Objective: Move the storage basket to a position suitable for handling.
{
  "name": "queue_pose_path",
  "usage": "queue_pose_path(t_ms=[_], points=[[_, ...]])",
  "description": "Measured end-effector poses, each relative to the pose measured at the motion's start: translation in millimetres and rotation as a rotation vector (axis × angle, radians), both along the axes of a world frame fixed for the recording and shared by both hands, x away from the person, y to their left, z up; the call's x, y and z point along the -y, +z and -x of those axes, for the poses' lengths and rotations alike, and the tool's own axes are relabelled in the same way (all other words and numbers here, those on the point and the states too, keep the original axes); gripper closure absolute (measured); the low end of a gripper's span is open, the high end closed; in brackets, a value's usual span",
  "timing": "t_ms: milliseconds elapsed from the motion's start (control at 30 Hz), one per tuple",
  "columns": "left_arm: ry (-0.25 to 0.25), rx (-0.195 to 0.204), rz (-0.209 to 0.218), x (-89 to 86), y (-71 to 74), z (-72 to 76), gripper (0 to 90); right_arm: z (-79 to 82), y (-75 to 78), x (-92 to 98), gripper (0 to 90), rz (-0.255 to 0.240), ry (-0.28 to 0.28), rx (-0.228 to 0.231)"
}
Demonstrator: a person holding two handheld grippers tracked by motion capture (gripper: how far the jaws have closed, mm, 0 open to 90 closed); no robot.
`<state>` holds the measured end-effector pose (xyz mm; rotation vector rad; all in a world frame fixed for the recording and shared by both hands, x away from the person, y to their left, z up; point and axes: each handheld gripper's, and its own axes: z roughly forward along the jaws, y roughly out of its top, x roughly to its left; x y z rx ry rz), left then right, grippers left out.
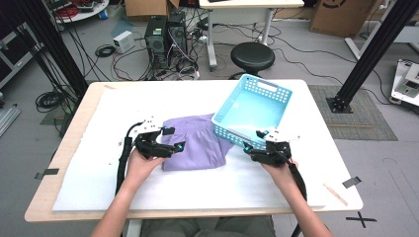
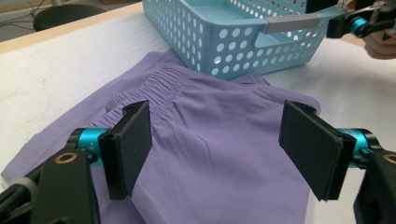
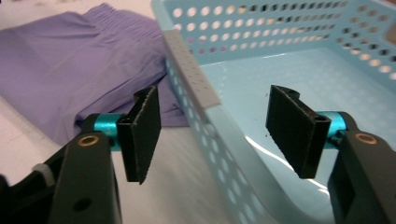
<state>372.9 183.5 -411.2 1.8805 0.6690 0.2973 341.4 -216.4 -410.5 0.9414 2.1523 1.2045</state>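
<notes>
Purple shorts (image 1: 195,143) lie flat on the white mat in the middle of the table. A light blue perforated basket (image 1: 232,134) stands to their right, and its near left corner overlaps the shorts' edge. My left gripper (image 1: 174,139) hovers at the left part of the shorts. Its jaws are open above the purple cloth (image 2: 219,154), with nothing between the pads (image 2: 133,144). My right gripper (image 1: 253,140) is at the basket's near wall. It is open (image 3: 215,126) and straddles the grey-topped rim (image 3: 194,74) without pressing on it. The basket (image 2: 205,37) is empty inside.
The white mat (image 1: 123,113) covers a wooden table (image 1: 69,148). Beyond the far edge stand a black stool (image 1: 253,57), computer towers (image 1: 165,39) with tangled cables, and black frame posts (image 1: 375,49) on both sides. A strip of tape (image 1: 352,181) lies near the right front corner.
</notes>
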Motion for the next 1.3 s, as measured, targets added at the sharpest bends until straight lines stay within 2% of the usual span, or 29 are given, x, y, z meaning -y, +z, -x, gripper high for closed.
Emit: queue_pose_path(t_ms=[200, 267, 333, 367, 400, 467, 533, 633, 767, 967, 1067, 1133, 1300], points=[[0.000, -0.021, 0.001, -0.9, -4.4, -2.2, 25.7, -12.9, 8.6, -12.2, 46.0, 0.059, -0.007, -0.046], [-0.002, -0.024, 0.001, -0.3, -4.9, -2.1, 25.7, -17.1, 11.0, -16.8, 53.0, 0.104, 0.014, -0.071], [-0.002, -0.023, -0.002, -0.1, -5.0, -2.2, 25.7, -18.6, 11.8, -18.4, 53.5, 0.124, 0.023, -0.080], [-0.003, -0.024, -0.003, 0.3, -5.3, -2.2, 25.7, -21.6, 13.3, -20.2, 61.1, 0.140, 0.034, -0.100], [-0.004, -0.025, -0.003, 0.6, -5.5, -2.1, 25.7, -22.5, 13.8, -20.4, 63.6, 0.145, 0.045, -0.117], [-0.006, -0.027, -0.006, 0.5, -6.1, -2.4, 25.7, -23.7, 14.4, -19.3, 68.6, 0.155, 0.043, -0.122], [-0.002, -0.034, -0.003, 0.7, -7.9, -2.9, 25.7, -25.8, 14.9, -15.8, 69.7, 0.133, 0.053, -0.141], [-0.004, -0.051, -0.001, 0.1, -10.9, -4.6, 25.7, -26.5, 16.8, -16.1, 71.5, 0.130, 0.059, -0.160], [-0.002, -0.058, 0.001, -0.4, -12.5, -5.0, 25.7, -25.9, 20.1, -18.0, 74.9, 0.125, 0.066, -0.163], [-0.002, -0.058, 0.003, -0.9, -13.6, -5.6, 25.7, -29.6, 33.5, -21.0, 80.1, 0.075, 0.081, -0.173], [-0.003, -0.060, 0.002, -0.9, -14.0, -5.9, 25.7, -32.1, 36.6, -25.2, 80.3, 0.076, 0.073, -0.179], [0.000, -0.061, 0.006, -1.0, -13.6, -5.4, 25.7, -35.8, 42.5, -34.4, 80.7, 0.075, 0.062, -0.182], [0.000, -0.059, 0.008, -2.3, -13.5, -6.0, 25.7, -42.3, 56.1, -46.3, 80.8, 0.044, 0.037, -0.183]])
